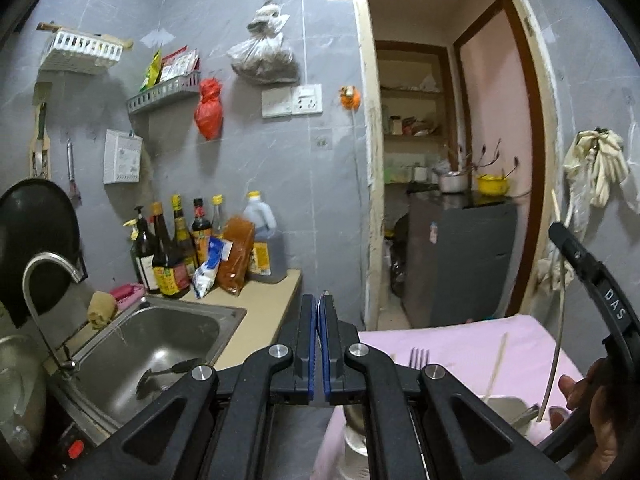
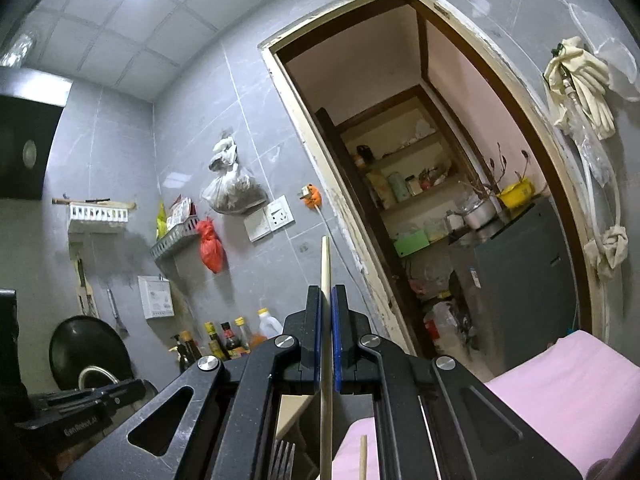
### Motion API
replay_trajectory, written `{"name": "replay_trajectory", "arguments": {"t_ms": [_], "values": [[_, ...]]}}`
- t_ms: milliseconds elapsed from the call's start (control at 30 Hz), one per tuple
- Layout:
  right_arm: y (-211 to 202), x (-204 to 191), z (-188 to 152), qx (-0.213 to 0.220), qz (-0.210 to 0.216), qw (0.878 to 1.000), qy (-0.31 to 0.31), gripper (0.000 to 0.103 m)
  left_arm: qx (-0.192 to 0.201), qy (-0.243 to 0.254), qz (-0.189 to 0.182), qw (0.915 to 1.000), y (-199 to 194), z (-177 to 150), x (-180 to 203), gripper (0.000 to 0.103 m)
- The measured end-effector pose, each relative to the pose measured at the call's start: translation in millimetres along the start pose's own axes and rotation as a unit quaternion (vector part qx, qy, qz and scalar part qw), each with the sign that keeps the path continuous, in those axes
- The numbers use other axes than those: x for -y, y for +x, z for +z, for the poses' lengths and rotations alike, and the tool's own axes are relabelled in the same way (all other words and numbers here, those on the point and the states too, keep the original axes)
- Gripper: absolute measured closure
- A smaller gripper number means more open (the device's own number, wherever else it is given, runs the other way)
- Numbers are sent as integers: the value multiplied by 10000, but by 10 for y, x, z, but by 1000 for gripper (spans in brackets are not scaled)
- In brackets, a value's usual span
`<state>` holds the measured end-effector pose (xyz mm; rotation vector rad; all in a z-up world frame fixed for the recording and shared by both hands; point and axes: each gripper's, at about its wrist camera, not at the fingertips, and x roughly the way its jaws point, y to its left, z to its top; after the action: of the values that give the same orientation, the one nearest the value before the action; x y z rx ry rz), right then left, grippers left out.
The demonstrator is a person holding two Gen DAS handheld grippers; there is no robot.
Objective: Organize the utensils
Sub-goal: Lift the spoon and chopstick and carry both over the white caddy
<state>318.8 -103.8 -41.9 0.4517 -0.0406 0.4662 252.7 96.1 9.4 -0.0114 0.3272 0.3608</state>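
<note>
My left gripper (image 1: 319,300) is shut on a thin metal utensil (image 1: 325,294); only its tip shows above the blue pads. My right gripper (image 2: 327,292) is shut on a pale wooden chopstick (image 2: 326,264) that stands upright and sticks out above and below the jaws. In the left wrist view this chopstick (image 1: 557,320) hangs at the right, beside a person's hand (image 1: 592,404). Below both grippers a pink cloth (image 1: 460,340) carries a fork (image 1: 419,357) and a second chopstick (image 1: 496,364). In the right wrist view the fork (image 2: 282,458) and loose chopstick (image 2: 363,456) lie low in the frame.
A steel sink (image 1: 224,312) at the left holds a dark spoon (image 1: 168,372), with a tap (image 1: 44,264) over it. Several sauce bottles (image 1: 172,252) stand on the counter (image 1: 260,320). A doorway (image 1: 452,160) opens ahead onto a grey fridge (image 1: 460,256).
</note>
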Motion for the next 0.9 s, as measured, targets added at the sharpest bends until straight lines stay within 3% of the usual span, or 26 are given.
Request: {"name": "replay_trajectory", "arguments": {"t_ms": [300, 900], "values": [[60, 77, -161, 35, -251, 9997, 42, 99, -23, 80, 41, 10000, 193, -213, 75, 100], [108, 103, -226, -31, -338, 9993, -180, 99, 314, 337, 74, 9989, 172, -192, 81, 100]]}}
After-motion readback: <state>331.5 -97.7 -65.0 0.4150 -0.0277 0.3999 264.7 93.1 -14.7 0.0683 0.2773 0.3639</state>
